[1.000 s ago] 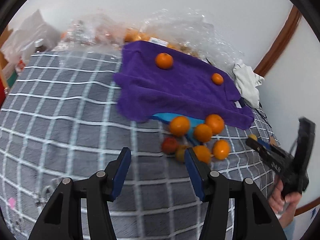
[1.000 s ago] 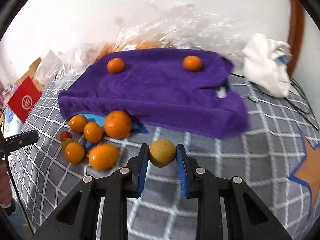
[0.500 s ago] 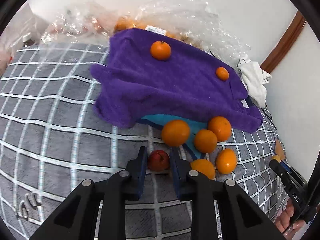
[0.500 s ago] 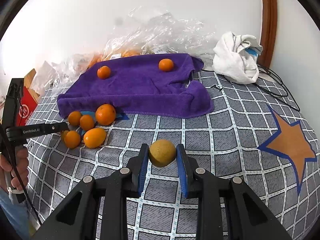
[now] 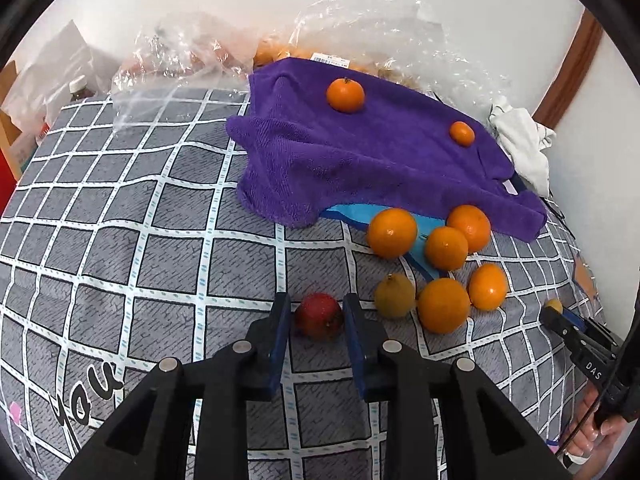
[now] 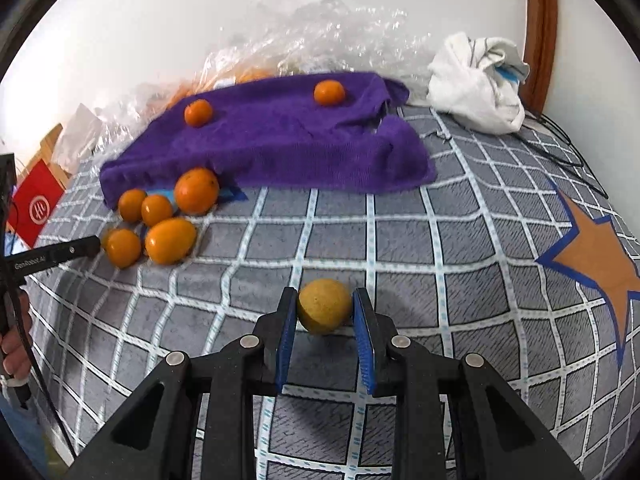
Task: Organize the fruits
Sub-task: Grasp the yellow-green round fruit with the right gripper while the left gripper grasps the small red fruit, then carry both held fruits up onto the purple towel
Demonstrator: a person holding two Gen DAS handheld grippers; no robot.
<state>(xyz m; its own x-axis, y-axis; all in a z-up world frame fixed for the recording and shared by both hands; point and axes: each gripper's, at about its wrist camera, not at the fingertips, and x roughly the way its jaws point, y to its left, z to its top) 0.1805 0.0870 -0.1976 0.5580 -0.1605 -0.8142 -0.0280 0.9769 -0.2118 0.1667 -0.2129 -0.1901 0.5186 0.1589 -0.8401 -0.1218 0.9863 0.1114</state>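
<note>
While L gripper [image 5: 316, 314] clamps the red fruit [image 5: 319, 315], R gripper [image 6: 325, 311] pinches yellow fruit [image 6: 325, 311] mid-body; both look round, light, slippery.

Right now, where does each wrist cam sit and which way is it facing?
Left wrist: rides the left hand-held gripper, low over the checked bedspread, facing the purple towel; the gripper closes on a red fruit; the right hand shows at the right edge.
Right wrist: rides the right hand-held gripper, facing the same towel and the wall; it holds a yellow fruit; the left hand shows at the left edge.
Shared: the towel with two oranges on it, the orange cluster, the white cloth.
</note>
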